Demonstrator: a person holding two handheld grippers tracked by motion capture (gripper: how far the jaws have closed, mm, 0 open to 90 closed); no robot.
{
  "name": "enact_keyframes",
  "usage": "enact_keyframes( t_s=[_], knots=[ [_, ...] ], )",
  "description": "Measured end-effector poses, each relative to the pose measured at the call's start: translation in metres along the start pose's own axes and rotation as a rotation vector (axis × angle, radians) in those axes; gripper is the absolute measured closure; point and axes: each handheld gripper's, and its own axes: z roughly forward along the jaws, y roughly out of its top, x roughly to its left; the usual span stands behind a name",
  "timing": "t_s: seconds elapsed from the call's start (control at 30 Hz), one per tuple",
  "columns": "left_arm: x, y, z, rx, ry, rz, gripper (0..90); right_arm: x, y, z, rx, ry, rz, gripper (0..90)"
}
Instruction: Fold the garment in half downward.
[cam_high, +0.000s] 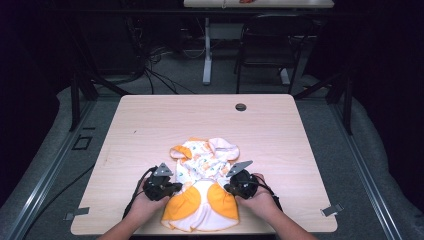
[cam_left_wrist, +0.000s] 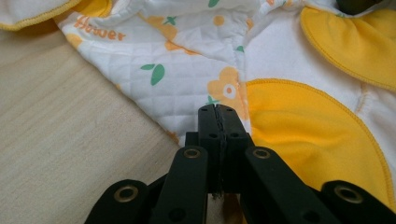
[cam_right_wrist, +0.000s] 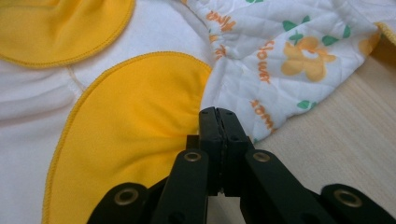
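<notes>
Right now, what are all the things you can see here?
baby garment: one, white with orange flowers and yellow patches, near edge of the table
table: one, light wood, middle of the room
cable hole: one, dark, far side of the table
chair: one, black, behind the table
left tool: one, black, shut at the garment's edge
right tool: one, black, shut at the garment's other edge
hands: two, holding the tools

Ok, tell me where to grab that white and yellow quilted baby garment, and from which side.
Grip the white and yellow quilted baby garment at its narrow waist, where the flowered top meets the yellow panels. Come in from both sides, level with the wooden table: it lies flat, and each side edge there is thin and free.
</notes>
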Motion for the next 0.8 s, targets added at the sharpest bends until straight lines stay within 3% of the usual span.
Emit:
enact_keyframes(
  t_s=[0.17,0.37,0.57,0.73,0.77,0.8],
  knots=[
    [-0.002,-0.001,-0.001,0.006,-0.002,0.002,89.9,0.003,-0.001,0.0,-0.002,-0.008,-0.016,89.7],
    [0.002,0.003,-0.003,0.003,-0.003,0.012,89.8,-0.004,0.001,-0.005,-0.009,0.012,0.018,89.0],
    [0.021,0.037,-0.007,-0.034,0.023,-0.014,89.8,-0.022,0.022,-0.012,-0.033,-0.016,0.033,89.8],
    [0.044,0.08,-0.004,-0.063,0.035,-0.009,89.7,-0.052,0.056,-0.013,-0.069,-0.062,0.051,89.7],
    [0.044,0.08,-0.004,-0.063,0.035,-0.009,89.6,-0.052,0.056,-0.013,-0.069,-0.062,0.051,89.7],
    [0.047,0.086,-0.002,-0.061,0.041,-0.001,89.5,-0.062,0.067,-0.011,-0.069,-0.08,0.06,89.7]
  ],
)
